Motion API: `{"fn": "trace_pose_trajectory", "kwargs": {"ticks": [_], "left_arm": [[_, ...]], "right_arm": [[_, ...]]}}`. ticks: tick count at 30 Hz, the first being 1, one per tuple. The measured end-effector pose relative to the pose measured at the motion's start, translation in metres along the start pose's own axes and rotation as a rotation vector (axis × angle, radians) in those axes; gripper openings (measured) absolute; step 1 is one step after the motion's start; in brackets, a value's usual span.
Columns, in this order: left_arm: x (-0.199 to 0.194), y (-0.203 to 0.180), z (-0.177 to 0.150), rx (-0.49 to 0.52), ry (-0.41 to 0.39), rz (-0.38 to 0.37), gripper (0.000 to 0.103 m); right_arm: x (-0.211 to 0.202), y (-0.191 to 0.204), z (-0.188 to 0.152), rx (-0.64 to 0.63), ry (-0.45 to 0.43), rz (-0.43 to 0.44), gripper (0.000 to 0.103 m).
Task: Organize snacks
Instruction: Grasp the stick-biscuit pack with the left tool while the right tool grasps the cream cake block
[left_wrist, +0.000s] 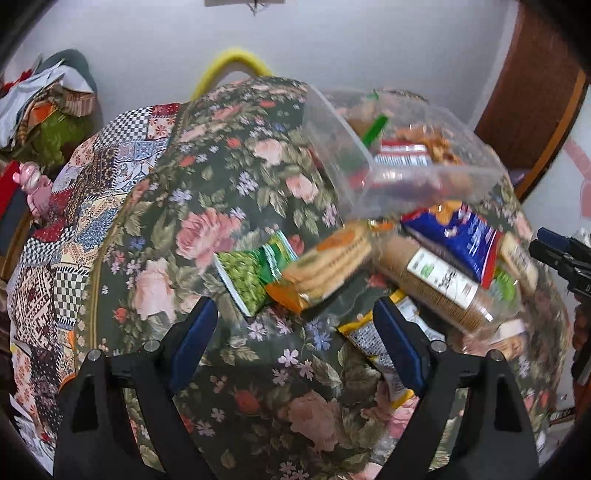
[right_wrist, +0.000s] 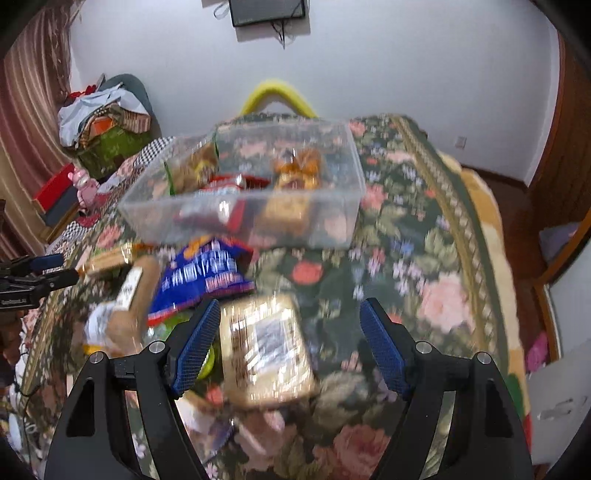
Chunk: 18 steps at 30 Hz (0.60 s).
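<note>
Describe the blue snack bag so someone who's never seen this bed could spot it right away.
Start at the clear plastic box on the floral bedspread. In front of its near wall lies a pile of loose snacks; the blue bag sits at the pile's box end, beside a long brown roll of biscuits. It is the only blue packet, with red trim, among tan and green wrappers.
</note>
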<state>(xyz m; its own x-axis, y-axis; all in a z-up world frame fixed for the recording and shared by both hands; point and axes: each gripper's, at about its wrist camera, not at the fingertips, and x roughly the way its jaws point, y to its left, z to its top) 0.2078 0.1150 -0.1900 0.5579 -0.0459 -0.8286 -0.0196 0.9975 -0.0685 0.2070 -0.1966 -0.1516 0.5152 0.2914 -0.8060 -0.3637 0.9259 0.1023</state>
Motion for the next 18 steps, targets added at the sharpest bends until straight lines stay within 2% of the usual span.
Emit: {"fn": "trace_pose_trajectory", "kwargs": {"ticks": [4, 7, 12, 16, 18], "left_arm": [[0.014, -0.01, 0.002, 0.037, 0.009, 0.031, 0.087], [0.023, -0.012, 0.009, 0.043, -0.001, 0.042, 0.087], [0.041, -0.014, 0.024, 0.064, 0.011, 0.037, 0.087], [0.053, -0.015, 0.032, 0.068, 0.003, 0.017, 0.087], [0.059, -0.017, 0.035, 0.073, -0.001, 0.019, 0.08]], "right_arm": [[0.01, -0.004, -0.012, 0.015, 0.046, 0.009, 0.075], [0.013, -0.008, -0.018, 0.045, 0.044, 0.027, 0.08], [0.016, -0.014, -0.016, 0.106, 0.066, 0.099, 0.081], [0.016, -0.005, -0.015, 0.064, 0.063, 0.093, 0.081], [0.018, 0.0, -0.014, 0.034, 0.06, 0.07, 0.081]]}}
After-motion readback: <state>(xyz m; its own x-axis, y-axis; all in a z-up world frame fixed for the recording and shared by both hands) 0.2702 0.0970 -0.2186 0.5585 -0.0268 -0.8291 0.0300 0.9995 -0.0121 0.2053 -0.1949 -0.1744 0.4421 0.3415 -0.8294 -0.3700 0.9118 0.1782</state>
